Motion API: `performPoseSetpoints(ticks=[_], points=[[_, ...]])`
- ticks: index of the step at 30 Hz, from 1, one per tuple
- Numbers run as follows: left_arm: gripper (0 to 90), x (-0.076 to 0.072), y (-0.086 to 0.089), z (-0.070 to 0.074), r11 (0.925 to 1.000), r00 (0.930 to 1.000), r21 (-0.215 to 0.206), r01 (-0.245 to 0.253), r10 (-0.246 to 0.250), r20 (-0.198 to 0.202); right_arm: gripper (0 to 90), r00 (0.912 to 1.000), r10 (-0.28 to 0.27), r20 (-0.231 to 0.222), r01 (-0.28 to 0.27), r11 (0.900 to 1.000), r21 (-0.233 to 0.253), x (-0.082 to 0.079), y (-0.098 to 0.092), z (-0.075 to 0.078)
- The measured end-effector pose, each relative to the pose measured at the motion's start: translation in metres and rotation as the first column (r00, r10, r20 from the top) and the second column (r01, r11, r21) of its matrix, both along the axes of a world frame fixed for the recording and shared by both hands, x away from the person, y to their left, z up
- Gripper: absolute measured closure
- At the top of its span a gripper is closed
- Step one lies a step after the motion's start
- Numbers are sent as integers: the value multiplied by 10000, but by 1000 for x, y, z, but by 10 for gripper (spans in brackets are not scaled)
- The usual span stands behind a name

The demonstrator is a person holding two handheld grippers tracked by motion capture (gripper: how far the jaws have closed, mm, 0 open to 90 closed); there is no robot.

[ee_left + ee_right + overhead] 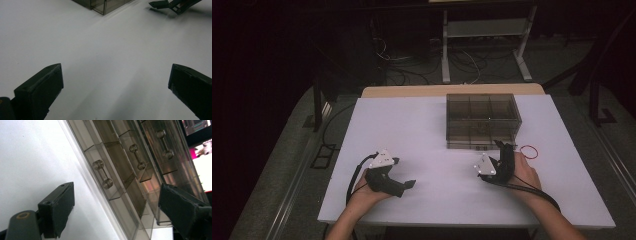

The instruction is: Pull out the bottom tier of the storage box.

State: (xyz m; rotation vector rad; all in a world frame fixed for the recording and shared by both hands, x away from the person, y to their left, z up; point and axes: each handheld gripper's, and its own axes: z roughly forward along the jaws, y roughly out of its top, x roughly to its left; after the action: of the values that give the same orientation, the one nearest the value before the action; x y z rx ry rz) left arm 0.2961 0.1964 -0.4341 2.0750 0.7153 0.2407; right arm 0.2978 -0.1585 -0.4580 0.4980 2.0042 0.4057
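Smoky clear-plastic drawer box [482, 120] sits at the white table's [422, 135] far right; your right gripper [507, 148] gapes wide just before its dumbbell-shaped drawer handles [102, 174]. Your left gripper [410, 184], equally wide, rests well apart.

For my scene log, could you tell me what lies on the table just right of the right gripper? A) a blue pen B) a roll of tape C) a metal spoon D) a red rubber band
D: a thin red rubber band lies flat on the white table just beside the right gripper.
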Motion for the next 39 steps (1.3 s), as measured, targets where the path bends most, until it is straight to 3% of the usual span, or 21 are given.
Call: performPoseSetpoints(ticks=[10, 20, 23, 27, 30, 39], points=[[0, -1, 0, 1, 10000, 10000, -7, 14, -14, 13, 140, 9982, -234, -554, 288, 9948, 981, 3, -4, 3], [0, -1, 0, 1, 10000, 10000, 25, 34, -34, 14, 141, 9912, -427, -1251, 679, 9765, 2048, 7, -12, 8], [0, -1, 0, 1, 10000, 10000, 8, 32, -32, 15, 141, 9856, -428, -1636, 867, 9585, 2716, 9, -16, 11], [0, -1, 0, 1, 10000, 10000, 17, 44, -44, 20, 141, 9793, -417, -1983, 1057, 9400, 3245, 11, -21, 13], [0, -1, 0, 1, 10000, 10000, 13, 30, -30, 15, 141, 9747, -379, -2201, 1160, 9282, 3535, 12, -24, 14], [0, -1, -1, 1, 10000, 10000, 39, 51, -51, 22, 141, 9578, -265, -2861, 1594, 8775, 4524, 17, -34, 18]])
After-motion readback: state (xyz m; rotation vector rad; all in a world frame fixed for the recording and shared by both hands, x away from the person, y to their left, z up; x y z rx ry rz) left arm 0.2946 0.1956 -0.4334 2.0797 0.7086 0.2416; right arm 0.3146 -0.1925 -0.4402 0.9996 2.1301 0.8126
